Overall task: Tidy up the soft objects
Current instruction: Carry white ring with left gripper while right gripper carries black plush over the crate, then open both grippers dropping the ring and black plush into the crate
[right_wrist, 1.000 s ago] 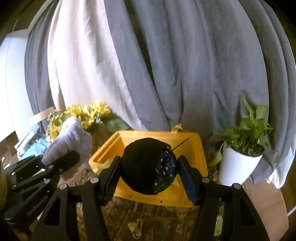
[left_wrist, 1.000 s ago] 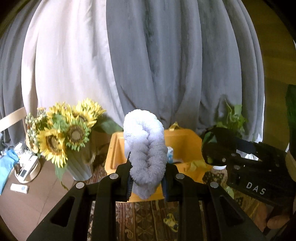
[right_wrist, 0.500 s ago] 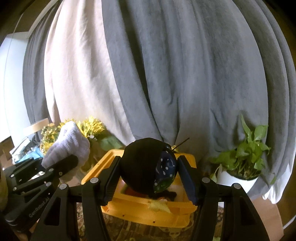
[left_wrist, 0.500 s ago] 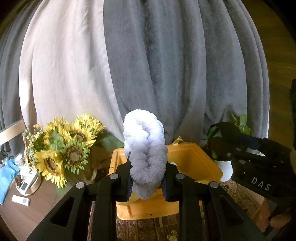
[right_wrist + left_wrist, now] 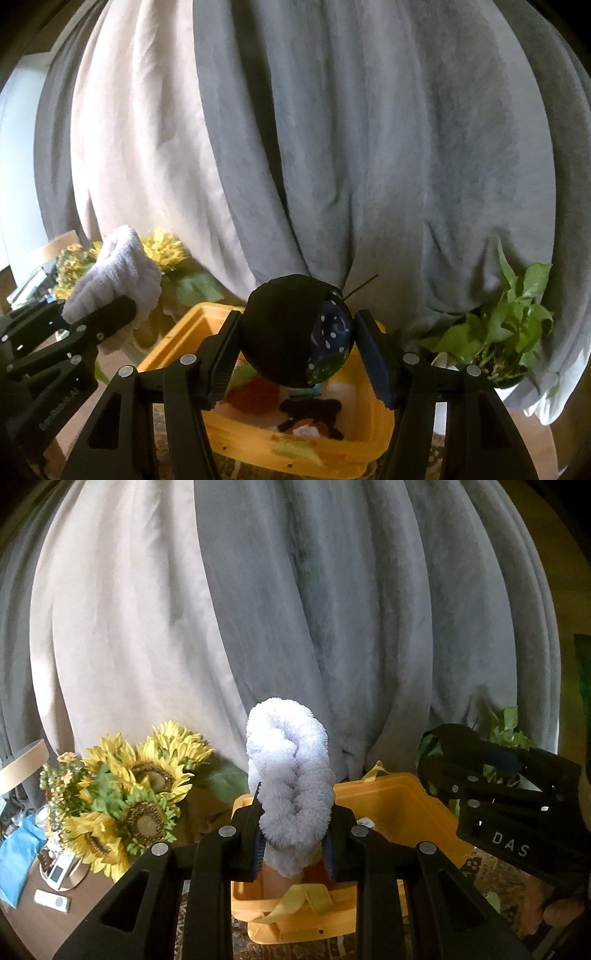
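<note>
My left gripper (image 5: 293,843) is shut on a fluffy pale lavender rolled cloth (image 5: 290,775) that stands upright between the fingers. It also shows in the right wrist view (image 5: 114,273). My right gripper (image 5: 297,356) is shut on a black rolled sock bundle (image 5: 284,328) with a navy, white-dotted patch on its right side. Both are held above an open yellow bin (image 5: 399,812), which also shows in the right wrist view (image 5: 373,435). The bin holds a red soft item (image 5: 255,397) and a black soft item (image 5: 310,410). The right gripper shows at the right of the left wrist view (image 5: 461,775).
A vase of sunflowers (image 5: 136,797) stands left of the bin. A potted green plant (image 5: 506,336) in a white pot stands to its right. Grey and cream curtains (image 5: 295,609) hang behind. Small devices and a blue cloth (image 5: 18,856) lie on the brown table at the far left.
Both grippers have moved forward over the yellow bin, so it now sits lower and closer and its contents show in the right wrist view. Both grips are unchanged.
</note>
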